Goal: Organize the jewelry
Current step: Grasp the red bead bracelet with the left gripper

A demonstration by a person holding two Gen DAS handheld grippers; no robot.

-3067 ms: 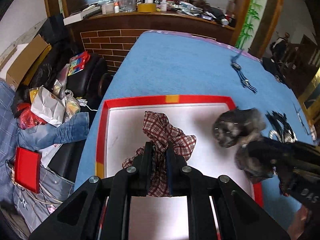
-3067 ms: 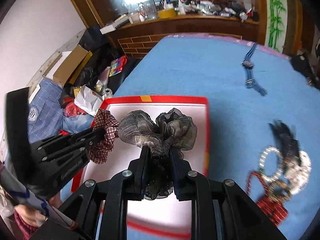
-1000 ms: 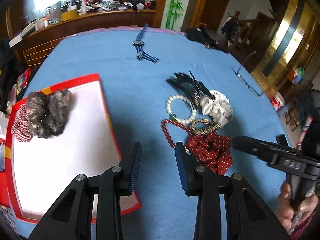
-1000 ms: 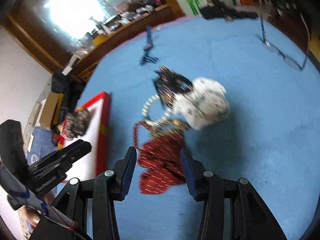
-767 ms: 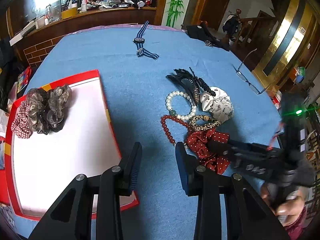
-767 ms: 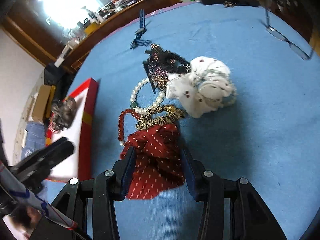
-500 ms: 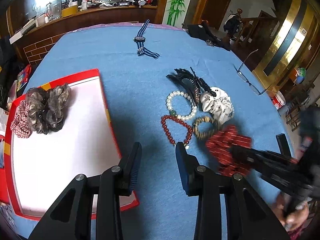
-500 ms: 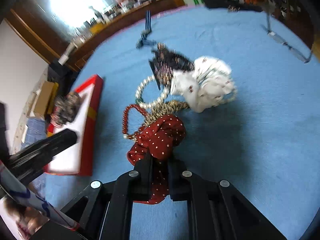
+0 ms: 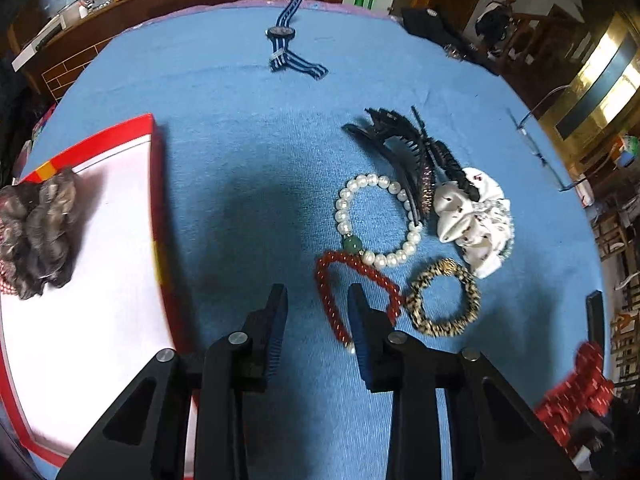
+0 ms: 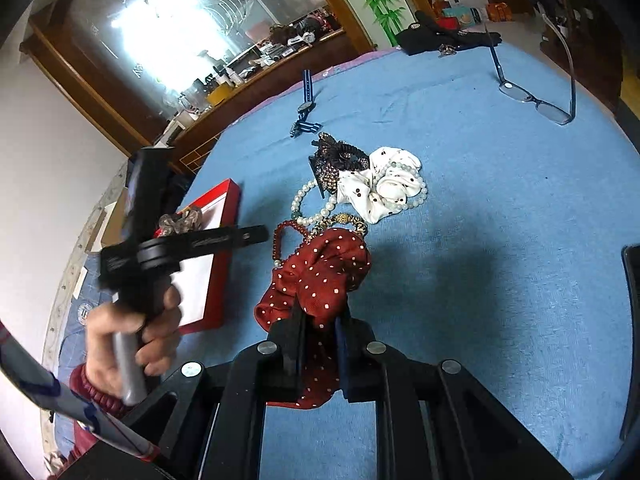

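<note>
At the lower centre of the right wrist view, our right gripper point(image 10: 320, 324) is clenched on the red scrunchie point(image 10: 320, 276), a soft crumpled cloth with small white dots, lifted above the blue tablecloth point(image 10: 500, 240). Our left gripper point(image 9: 316, 320) stands released, its fingers apart and holding nothing, just above the cloth. Beside its right finger lies the red bead bracelet point(image 9: 340, 280), touching the round pearl bracelet point(image 9: 378, 220) and the leopard hair band point(image 9: 444, 300). Above them we see the black toothed hair claw point(image 9: 400, 144) and the white shiny scrunchie point(image 9: 472, 220). At the left edge, the red-rimmed tray point(image 9: 158, 200) with a smooth white floor holds a grey ruffled scrunchie point(image 9: 40, 232). A striped watch point(image 9: 286, 44) lies at the upper centre, and eyeglasses point(image 10: 536, 96) at the upper right.
</note>
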